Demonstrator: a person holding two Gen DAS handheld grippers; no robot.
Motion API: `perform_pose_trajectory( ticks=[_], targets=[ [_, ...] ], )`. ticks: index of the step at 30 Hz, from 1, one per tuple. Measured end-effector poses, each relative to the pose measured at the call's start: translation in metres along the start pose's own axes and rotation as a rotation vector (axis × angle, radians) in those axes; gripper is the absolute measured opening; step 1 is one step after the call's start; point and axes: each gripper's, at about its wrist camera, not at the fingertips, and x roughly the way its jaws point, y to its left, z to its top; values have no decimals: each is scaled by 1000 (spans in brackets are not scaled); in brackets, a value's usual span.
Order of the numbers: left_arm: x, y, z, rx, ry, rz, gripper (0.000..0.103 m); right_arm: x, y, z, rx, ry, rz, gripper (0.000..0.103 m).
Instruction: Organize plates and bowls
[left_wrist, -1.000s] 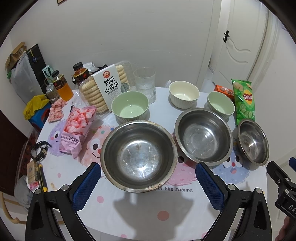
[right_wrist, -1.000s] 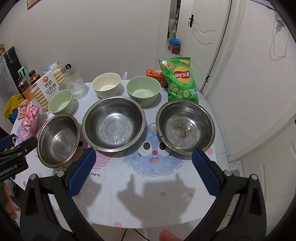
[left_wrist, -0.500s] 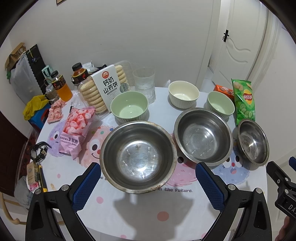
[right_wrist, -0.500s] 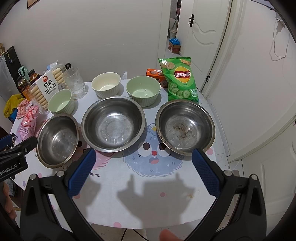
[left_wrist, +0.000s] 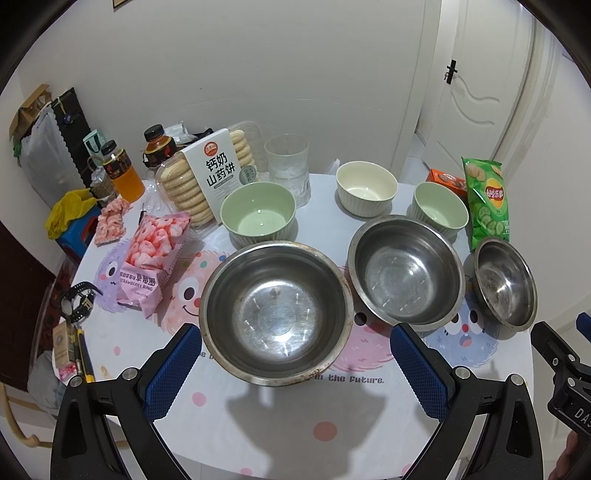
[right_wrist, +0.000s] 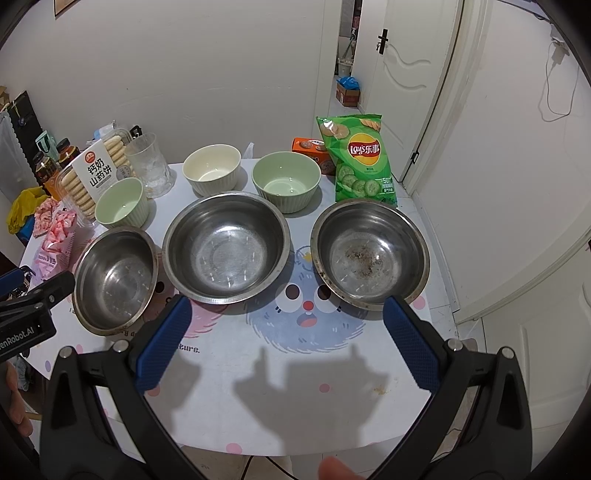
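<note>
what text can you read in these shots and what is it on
"钙奶山药饼" on the white label of the biscuit pack.
"Lay's乐事" on the green chip bag; its small print is too small to read.
"草莓圈 STRAWBERRY RING" on the pink snack bag.
"in the future." on the tablecloth.
"enRobot.AI", cut off, on the left gripper body.
Bottle and orange box labels are unreadable.

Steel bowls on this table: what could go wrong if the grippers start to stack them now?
1. The right steel bowl holds dark crumbs; nesting it may dirty another bowl.
2. The left steel bowl and middle steel bowl sit almost rim to rim, so lifting one may knock the other.
3. The glass stands close behind the green bowl and may tip.
</note>
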Motion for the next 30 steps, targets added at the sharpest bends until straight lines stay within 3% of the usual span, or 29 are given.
perform_pose_trajectory(
  ticks=[20,24,30],
  targets=[
    [14,20,-1,-53,26,4,103,8,18,2,-53,14,17,103],
    [25,37,-4,-84,49,-4,103,16,37,7,-116,15,48,103],
    [47,71,-9,-163,106,28,103,39,78,22,-233,48,177,103]
  ],
)
